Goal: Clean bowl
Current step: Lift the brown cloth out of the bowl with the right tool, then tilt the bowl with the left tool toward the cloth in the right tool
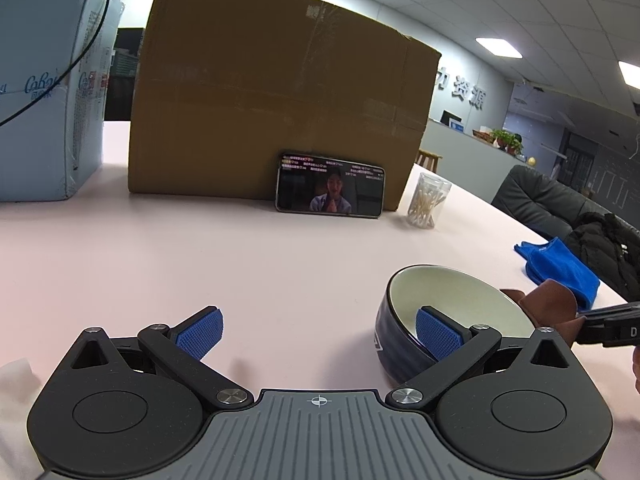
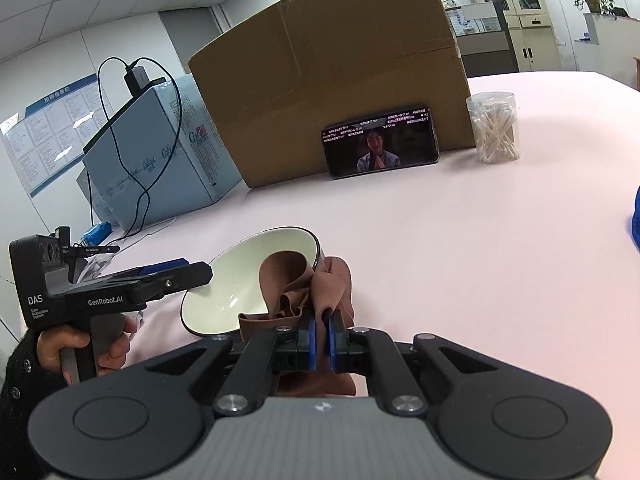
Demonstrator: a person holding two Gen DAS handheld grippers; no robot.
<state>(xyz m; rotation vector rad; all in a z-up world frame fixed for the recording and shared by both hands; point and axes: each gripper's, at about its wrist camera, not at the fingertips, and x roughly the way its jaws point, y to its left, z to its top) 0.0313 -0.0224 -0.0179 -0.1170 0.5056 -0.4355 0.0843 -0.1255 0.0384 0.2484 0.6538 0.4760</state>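
A bowl [image 1: 452,304], dark blue outside and white inside, sits on the pink table at the lower right of the left wrist view; it also shows in the right wrist view [image 2: 240,280], tilted toward the camera. My left gripper [image 1: 318,334] is open, its right pad [image 1: 438,334] inside the bowl's near rim and its left pad [image 1: 200,332] well clear of it. My right gripper [image 2: 321,338] is shut on a brown cloth [image 2: 304,284] that drapes over the bowl's rim into its inside. The cloth also shows in the left wrist view [image 1: 548,304].
A large cardboard box [image 1: 280,96] stands behind with a phone [image 1: 330,188] leaning on it. A clear jar of cotton swabs [image 1: 428,200] stands to its right. A blue cloth [image 1: 560,264] lies at the table's right edge. A light blue carton [image 1: 52,96] stands at left.
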